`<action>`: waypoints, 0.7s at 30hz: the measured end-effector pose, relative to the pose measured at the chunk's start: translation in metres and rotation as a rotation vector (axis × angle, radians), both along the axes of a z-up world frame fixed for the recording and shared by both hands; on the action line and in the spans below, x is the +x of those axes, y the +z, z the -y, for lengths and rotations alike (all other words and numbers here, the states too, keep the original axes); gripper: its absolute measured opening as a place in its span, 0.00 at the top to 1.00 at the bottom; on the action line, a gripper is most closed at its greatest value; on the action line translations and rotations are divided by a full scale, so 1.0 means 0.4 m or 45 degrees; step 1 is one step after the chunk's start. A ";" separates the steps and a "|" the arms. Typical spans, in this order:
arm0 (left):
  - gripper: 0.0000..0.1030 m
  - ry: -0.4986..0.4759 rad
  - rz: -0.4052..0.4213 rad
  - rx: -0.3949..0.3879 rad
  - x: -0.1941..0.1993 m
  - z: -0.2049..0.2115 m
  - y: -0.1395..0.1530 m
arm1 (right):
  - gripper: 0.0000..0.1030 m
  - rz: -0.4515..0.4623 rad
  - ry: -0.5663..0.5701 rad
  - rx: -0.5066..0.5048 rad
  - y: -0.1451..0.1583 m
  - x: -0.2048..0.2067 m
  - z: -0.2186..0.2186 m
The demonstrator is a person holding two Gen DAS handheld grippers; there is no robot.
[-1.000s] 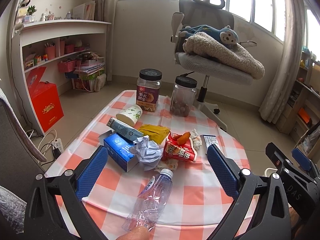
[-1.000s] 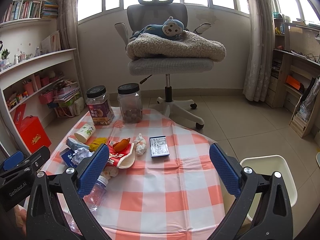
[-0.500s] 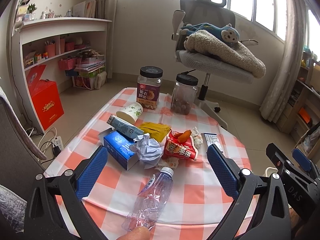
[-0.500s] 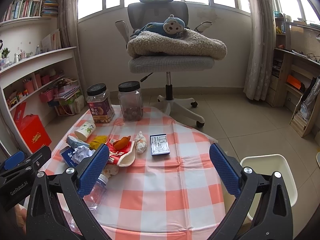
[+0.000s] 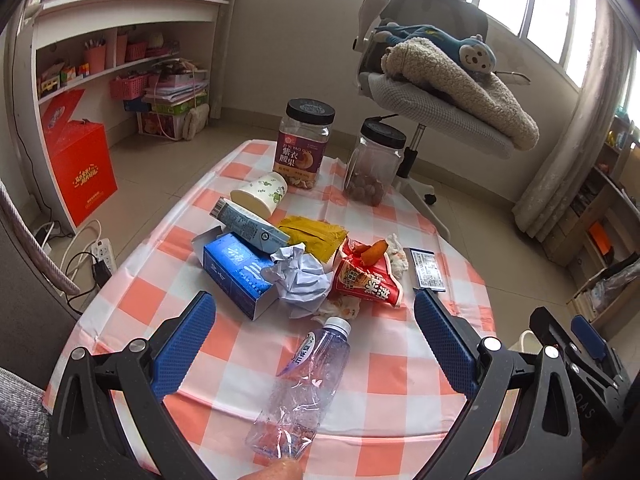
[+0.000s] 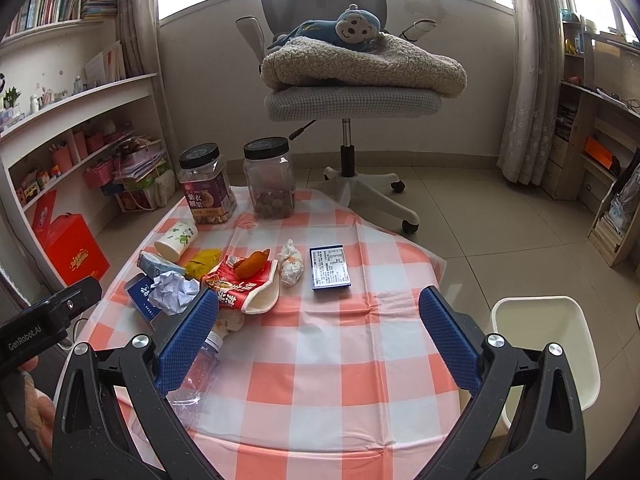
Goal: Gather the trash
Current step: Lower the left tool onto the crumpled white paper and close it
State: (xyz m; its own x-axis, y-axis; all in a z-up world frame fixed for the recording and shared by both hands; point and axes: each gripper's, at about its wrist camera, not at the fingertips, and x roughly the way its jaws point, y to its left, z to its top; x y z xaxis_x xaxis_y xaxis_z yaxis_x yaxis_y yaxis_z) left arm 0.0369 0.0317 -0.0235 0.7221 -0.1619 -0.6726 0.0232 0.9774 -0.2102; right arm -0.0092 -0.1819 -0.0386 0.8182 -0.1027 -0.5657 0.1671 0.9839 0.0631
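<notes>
Trash is gathered in a loose heap on the left half of the counter (image 6: 360, 360), which is covered by a checked orange-and-white cloth. A crushed clear plastic bottle (image 5: 308, 380) is laid nearest the front edge, its white cap pointed toward the heap. Just beyond the cap, a crumpled paper ball (image 5: 300, 276) is pressed against an opened blue carton (image 5: 236, 276). A smaller blue-and-white carton (image 5: 250, 228) is propped across the top of the blue one, and a paper cup (image 5: 262, 198) is tipped on its side behind it. A yellow wrapper (image 5: 314, 236) is spread flat beside them. A red snack bag (image 5: 366, 280) with an orange piece (image 6: 252, 262) resting on it is placed to the right of the paper ball, a wadded tissue (image 6: 291, 264) is seen just beside it, and a dark blue box (image 6: 330, 268) with a printed label is set apart further right. Two black-lidded jars (image 6: 206, 186) are stood upright at the far edge. A white bin (image 6: 548, 352) is seen on the floor to the right of the counter.

The left tool (image 5: 314, 344) is held spread wide above the bottle, with nothing gripped between its blue pads. The right tool (image 6: 318, 340) is likewise held spread wide over bare cloth, and nothing is pinched.
</notes>
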 end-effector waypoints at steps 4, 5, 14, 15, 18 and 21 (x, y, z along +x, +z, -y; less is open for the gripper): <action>0.06 -0.050 -0.170 0.045 0.054 -0.012 -0.042 | 0.07 -0.069 0.003 0.013 -0.004 0.009 0.006; 0.06 -0.053 -0.237 0.061 0.068 -0.018 -0.060 | 0.07 -0.085 0.001 0.021 -0.006 0.011 0.009; 0.06 -0.118 -0.701 -0.059 0.134 -0.067 -0.220 | 0.07 -0.237 -0.032 0.113 -0.016 0.055 0.050; 0.06 -0.112 -0.708 -0.036 0.136 -0.063 -0.225 | 0.07 -0.244 -0.036 0.099 -0.016 0.059 0.053; 0.06 -0.082 -0.670 -0.039 0.151 -0.068 -0.211 | 0.07 -0.263 -0.041 0.087 -0.023 0.070 0.064; 0.06 -0.046 -0.581 -0.090 0.198 -0.084 -0.169 | 0.07 -0.278 -0.045 0.086 -0.029 0.078 0.069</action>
State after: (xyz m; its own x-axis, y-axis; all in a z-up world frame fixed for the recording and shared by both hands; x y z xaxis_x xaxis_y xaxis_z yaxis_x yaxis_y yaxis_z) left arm 0.1160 0.0655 -0.0912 0.3475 -0.2386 -0.9068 -0.0531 0.9605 -0.2731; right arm 0.0220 -0.2096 -0.0500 0.6723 -0.0850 -0.7354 0.2181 0.9720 0.0871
